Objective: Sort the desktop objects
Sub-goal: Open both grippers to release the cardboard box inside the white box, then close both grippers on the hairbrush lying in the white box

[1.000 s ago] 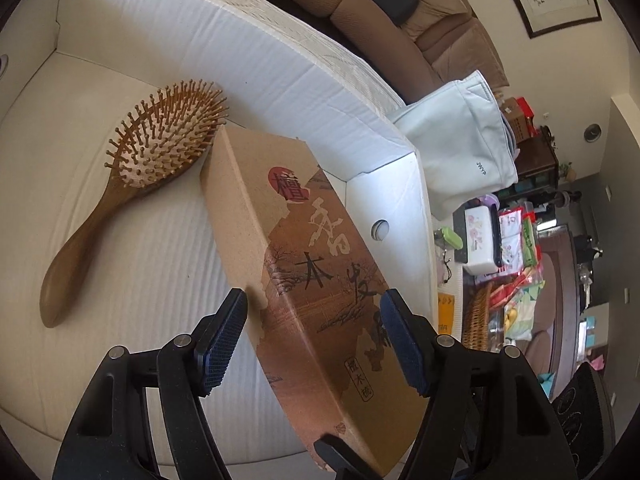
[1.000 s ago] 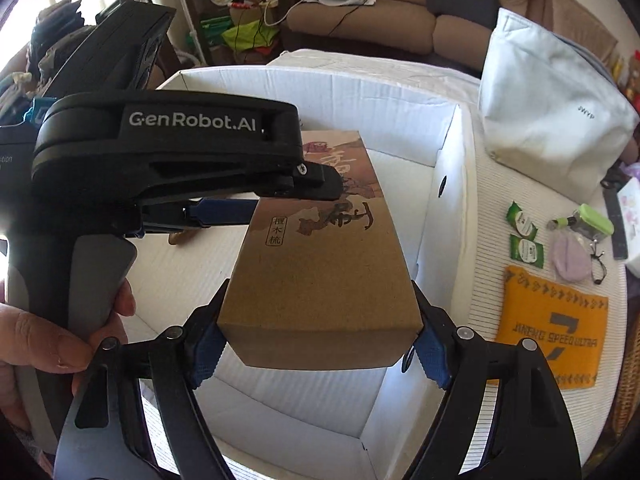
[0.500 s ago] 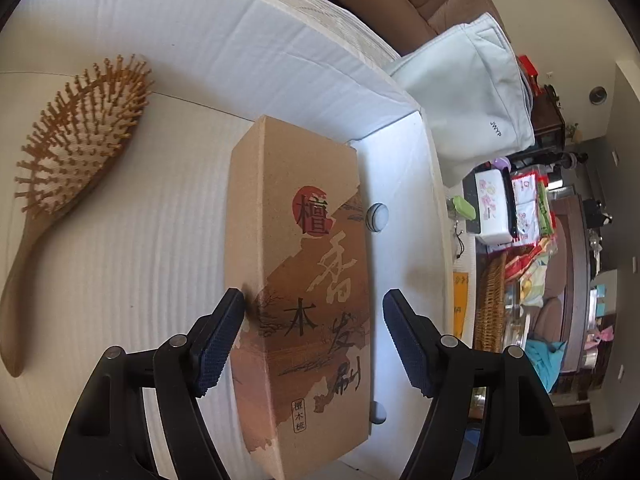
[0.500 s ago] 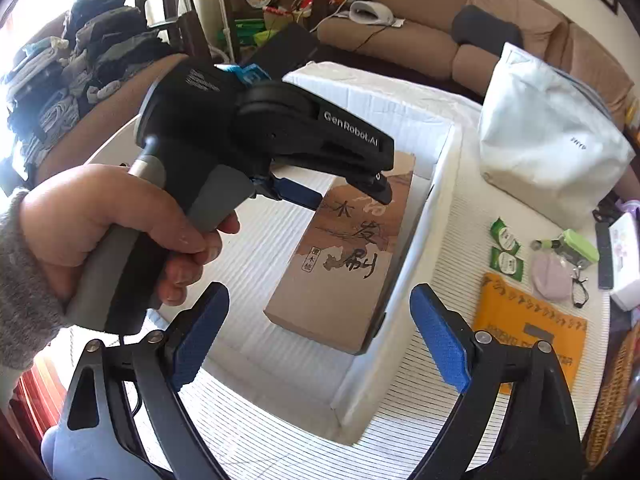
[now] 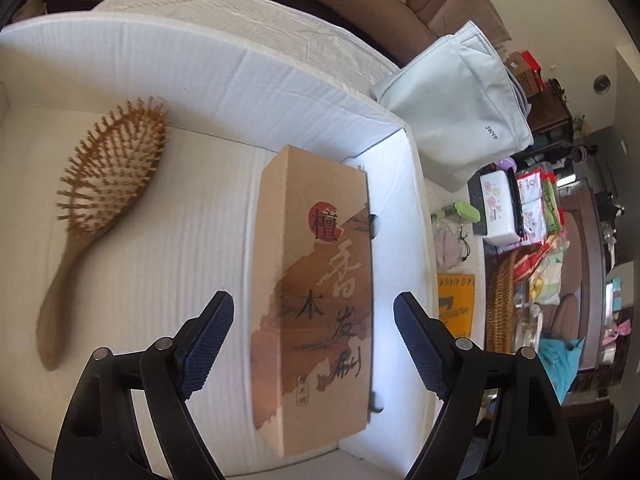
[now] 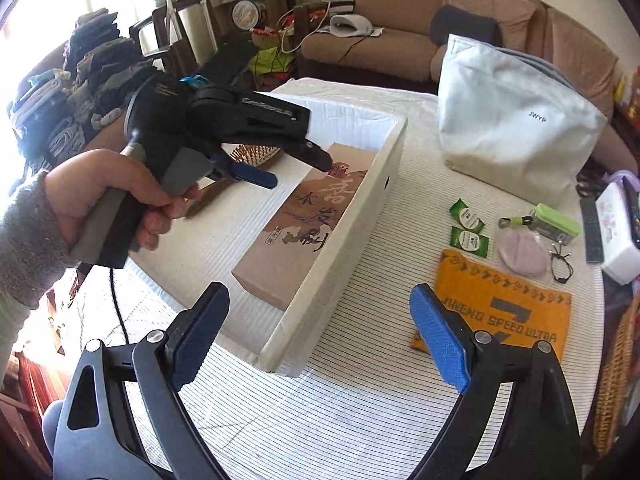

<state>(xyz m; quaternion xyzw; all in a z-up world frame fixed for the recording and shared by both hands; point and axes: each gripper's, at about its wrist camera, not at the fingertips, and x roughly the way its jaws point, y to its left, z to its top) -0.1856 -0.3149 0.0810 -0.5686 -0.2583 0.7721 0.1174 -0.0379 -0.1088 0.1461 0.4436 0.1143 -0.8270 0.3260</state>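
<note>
The table (image 6: pixel 320 408), covered in striped cloth, carries a white tray (image 6: pixel 340 264) ahead-left of the right gripper (image 6: pixel 320 338); ahead-right lie an orange towel (image 6: pixel 504 312), two green sachets (image 6: pixel 468 226), and a white bag (image 6: pixel 516 120).

Brown sofa (image 6: pixel 400 8), bright window light

Matt cardboard box (image 5: pixel 316 280), wooden hairbrush (image 5: pixel 100 200)

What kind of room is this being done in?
Most likely a lived-in home living room. A brown sofa stands behind the cloth-covered table, stacks of folded clothes sit at the left, and household bits like a white tote bag lie about.
</note>
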